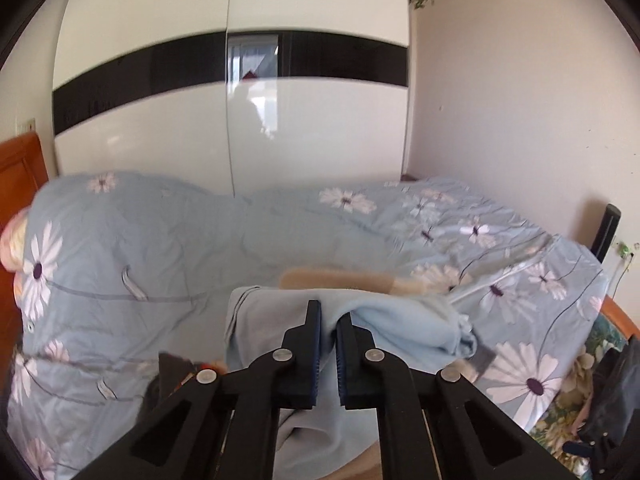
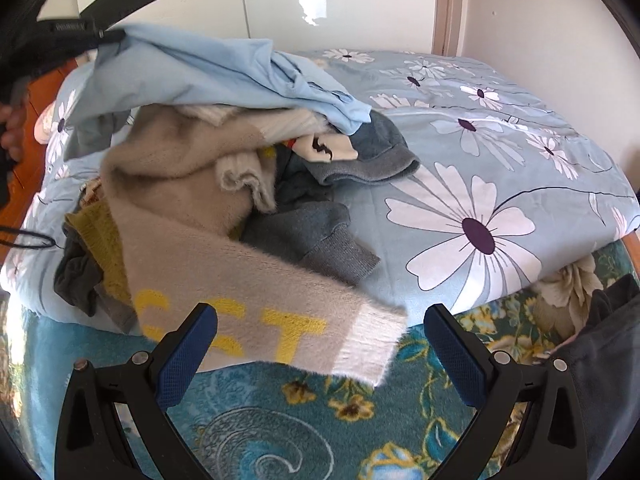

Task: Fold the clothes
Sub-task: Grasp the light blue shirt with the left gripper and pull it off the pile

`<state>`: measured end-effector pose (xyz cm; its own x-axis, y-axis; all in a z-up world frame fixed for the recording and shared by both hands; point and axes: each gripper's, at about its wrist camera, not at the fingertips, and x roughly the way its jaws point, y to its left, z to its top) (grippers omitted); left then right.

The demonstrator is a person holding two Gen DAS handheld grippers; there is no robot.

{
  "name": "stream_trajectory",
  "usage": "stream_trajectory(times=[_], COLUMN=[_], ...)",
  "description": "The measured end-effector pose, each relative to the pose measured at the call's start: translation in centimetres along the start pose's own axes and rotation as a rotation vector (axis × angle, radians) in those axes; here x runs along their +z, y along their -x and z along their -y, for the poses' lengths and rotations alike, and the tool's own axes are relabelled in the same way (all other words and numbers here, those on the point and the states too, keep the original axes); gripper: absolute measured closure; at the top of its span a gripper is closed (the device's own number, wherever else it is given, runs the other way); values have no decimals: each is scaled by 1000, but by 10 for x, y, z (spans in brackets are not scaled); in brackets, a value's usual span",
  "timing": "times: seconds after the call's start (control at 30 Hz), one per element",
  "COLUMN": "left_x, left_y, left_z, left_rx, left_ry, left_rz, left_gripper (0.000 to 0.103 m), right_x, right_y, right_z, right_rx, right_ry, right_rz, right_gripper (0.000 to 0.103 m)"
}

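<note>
My left gripper (image 1: 329, 316) is shut on a light blue garment (image 1: 404, 328) and holds it lifted above the bed. The same light blue garment (image 2: 224, 72) hangs over the top of a clothes pile in the right wrist view, with the left gripper (image 2: 76, 30) pinching it at the upper left. The pile holds a beige fuzzy sweater (image 2: 248, 284) with yellow letters, grey-blue pieces (image 2: 360, 148) and a mustard knit (image 2: 100, 232). My right gripper (image 2: 320, 340) is open and empty, just in front of the beige sweater's sleeve.
A blue duvet (image 1: 120, 240) with white daisies covers the bed (image 2: 500, 160). A teal floral blanket (image 2: 304, 420) lies under my right gripper. A white wardrobe (image 1: 240, 120) with a black band stands behind. Dark clothing (image 2: 608, 360) hangs at the right edge.
</note>
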<state>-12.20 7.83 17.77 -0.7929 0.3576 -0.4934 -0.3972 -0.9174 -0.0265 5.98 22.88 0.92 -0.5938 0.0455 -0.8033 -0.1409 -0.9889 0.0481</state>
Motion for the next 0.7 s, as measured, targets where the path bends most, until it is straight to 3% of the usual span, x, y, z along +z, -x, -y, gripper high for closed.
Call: stream_trajectory(times=[0.2, 0.33, 0.63, 0.7], left_x=[47, 52, -24, -42], left_y=[92, 152, 262, 266], left_z=[8, -2, -45, -55], left_rx=[-2, 44, 142, 192], left_ry=[-28, -38, 73, 96], left_rz=[139, 170, 96, 30], left_gripper=[96, 96, 96, 96], right_x=[3, -2, -42, -53], right_y=[40, 72, 143, 155], right_z=[-5, -8, -13, -16], right_rx=[11, 22, 44, 50], right_ry=[2, -4, 20, 30], right_rz=[52, 82, 106, 102], right_gripper=[0, 0, 0, 0])
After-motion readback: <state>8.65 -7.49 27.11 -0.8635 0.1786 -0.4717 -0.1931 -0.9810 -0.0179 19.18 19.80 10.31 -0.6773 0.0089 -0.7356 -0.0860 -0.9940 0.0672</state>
